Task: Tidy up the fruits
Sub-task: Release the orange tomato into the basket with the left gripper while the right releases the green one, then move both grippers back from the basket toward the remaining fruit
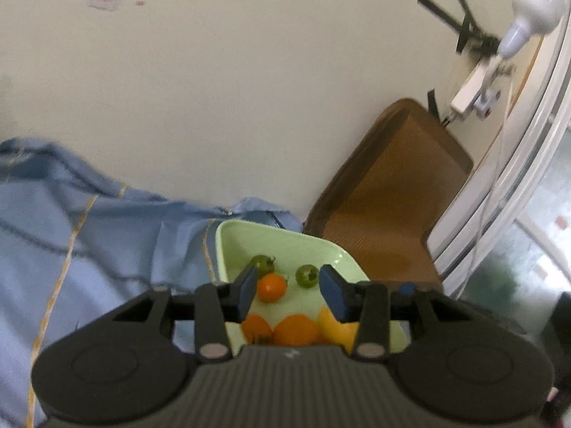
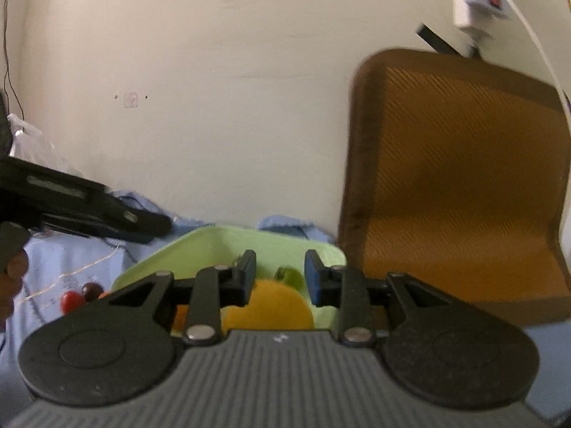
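Note:
A light green tray (image 1: 232, 239) lies on a blue cloth. In it are two green tomatoes (image 1: 262, 264) (image 1: 307, 275), a small orange fruit (image 1: 272, 287), two larger orange fruits (image 1: 296, 330) and a yellow fruit (image 1: 335, 328). My left gripper (image 1: 289, 290) hovers above the tray, open, with nothing between its blue pads. My right gripper (image 2: 280, 278) is over the same tray (image 2: 214, 235), open, above a yellow fruit (image 2: 271, 306) and a green one (image 2: 291, 276). A red fruit (image 2: 69, 301) and a dark one (image 2: 92, 289) lie on the cloth left of the tray.
A brown chair (image 2: 456, 185) stands right behind the tray against the cream wall. The blue cloth (image 1: 107, 242) is rumpled to the left. A white power strip (image 1: 471, 92) hangs on the wall. The left gripper's black body (image 2: 89, 199) and a hand (image 2: 10, 278) show at left.

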`<move>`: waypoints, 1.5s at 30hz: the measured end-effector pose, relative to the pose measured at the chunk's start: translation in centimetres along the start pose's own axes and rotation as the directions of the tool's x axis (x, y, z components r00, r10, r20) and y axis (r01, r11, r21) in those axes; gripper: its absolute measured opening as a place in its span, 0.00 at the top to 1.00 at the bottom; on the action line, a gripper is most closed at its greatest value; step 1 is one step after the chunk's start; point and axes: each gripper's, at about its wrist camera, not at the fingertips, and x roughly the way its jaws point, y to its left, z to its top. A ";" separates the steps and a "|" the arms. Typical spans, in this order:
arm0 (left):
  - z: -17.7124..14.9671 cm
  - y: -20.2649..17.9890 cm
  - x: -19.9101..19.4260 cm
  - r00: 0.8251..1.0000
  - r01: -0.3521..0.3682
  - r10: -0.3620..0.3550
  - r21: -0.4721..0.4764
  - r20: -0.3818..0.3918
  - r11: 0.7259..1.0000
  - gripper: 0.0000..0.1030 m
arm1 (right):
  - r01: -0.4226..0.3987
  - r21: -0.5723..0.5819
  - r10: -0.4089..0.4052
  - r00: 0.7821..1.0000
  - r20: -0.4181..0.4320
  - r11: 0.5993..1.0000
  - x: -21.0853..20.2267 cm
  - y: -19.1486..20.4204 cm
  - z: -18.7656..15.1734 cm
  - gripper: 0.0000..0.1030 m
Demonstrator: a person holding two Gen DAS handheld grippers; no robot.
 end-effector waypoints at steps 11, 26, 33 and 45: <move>-8.5 -2.8 -6.8 1.000 0.012 -0.009 0.168 -0.016 0.986 0.57 | 0.025 -0.003 -0.025 0.996 -0.085 1.000 2.0 1.2 0.1 0.68; -11.1 -1.6 -9.3 0.998 -0.033 0.024 0.176 0.055 0.984 0.56 | -0.029 0.130 0.030 1.000 -0.008 0.991 -2.9 2.7 -3.3 0.61; -11.3 -2.0 -9.3 0.997 -0.057 0.045 0.203 0.064 0.977 0.56 | -0.090 0.177 0.103 0.992 -0.070 0.980 -2.4 3.0 -3.7 0.61; -10.0 -1.4 -8.5 0.983 -0.180 0.165 0.235 0.079 0.955 0.56 | -0.193 0.151 0.214 0.968 -0.135 0.969 -1.0 4.9 -3.8 0.61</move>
